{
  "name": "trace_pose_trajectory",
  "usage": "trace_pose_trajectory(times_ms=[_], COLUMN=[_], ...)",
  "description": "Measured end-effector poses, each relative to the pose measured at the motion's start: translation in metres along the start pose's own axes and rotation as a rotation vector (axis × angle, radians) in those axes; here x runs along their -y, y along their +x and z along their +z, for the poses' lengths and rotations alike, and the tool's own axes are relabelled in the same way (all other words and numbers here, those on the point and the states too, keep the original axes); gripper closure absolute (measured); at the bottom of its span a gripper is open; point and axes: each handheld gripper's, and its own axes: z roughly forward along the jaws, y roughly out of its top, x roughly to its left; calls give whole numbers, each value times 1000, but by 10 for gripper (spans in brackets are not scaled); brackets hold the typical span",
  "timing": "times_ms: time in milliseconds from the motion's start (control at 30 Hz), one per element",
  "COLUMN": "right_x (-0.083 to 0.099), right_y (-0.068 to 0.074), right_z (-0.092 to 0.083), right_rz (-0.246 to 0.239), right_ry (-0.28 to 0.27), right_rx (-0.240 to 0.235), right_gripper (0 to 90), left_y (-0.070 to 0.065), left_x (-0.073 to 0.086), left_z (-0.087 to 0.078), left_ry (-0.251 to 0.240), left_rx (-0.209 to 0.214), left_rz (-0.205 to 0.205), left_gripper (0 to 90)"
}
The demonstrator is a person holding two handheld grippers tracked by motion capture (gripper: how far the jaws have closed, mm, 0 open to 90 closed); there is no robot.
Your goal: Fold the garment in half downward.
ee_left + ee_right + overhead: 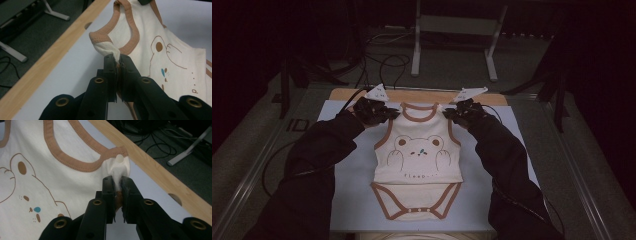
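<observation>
Shoulders of bodysuit (419,150) pinched: my left gripper (117,60) and right gripper (117,180) each clamp one; fold pending.

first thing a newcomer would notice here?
The cream baby bodysuit with brown trim and a bear print, spread in the middle of the pale blue mat. Next, the left gripper and the right gripper, each shut on a shoulder strap at the far end, fabric bunched between the jaws.
</observation>
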Motion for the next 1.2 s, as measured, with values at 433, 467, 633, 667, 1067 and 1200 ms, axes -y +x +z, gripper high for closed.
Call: trace_pose_trajectory(times_ms=[433,467,633,667,1067,1200], right_x=[-13,-14,-10,-9,-1,2], right_y=[-2,-1,6,7,20,26], right_z=[-15,-16,-22,-23,-34,-36], right_rz=[-16,-15,-27,-29,-43,-51], right_ry=[-40,-47,-60,-61,-82,-82], right_rx=[20,17,11,8,-15,-24], right_gripper=[824,824,824,824,824,824], left_y=[3,1,-7,-9,-18,-21], left_x=[-7,-7,-3,-2,10,13], left_z=[-13,-14,-16,-16,-22,-24], left_ry=[-42,-45,-53,-52,-75,-72], left_rx=[-21,-19,-17,-13,-7,-8], left_rz=[6,12,25,27,21,22], left_gripper=[852,852,852,851,851,851])
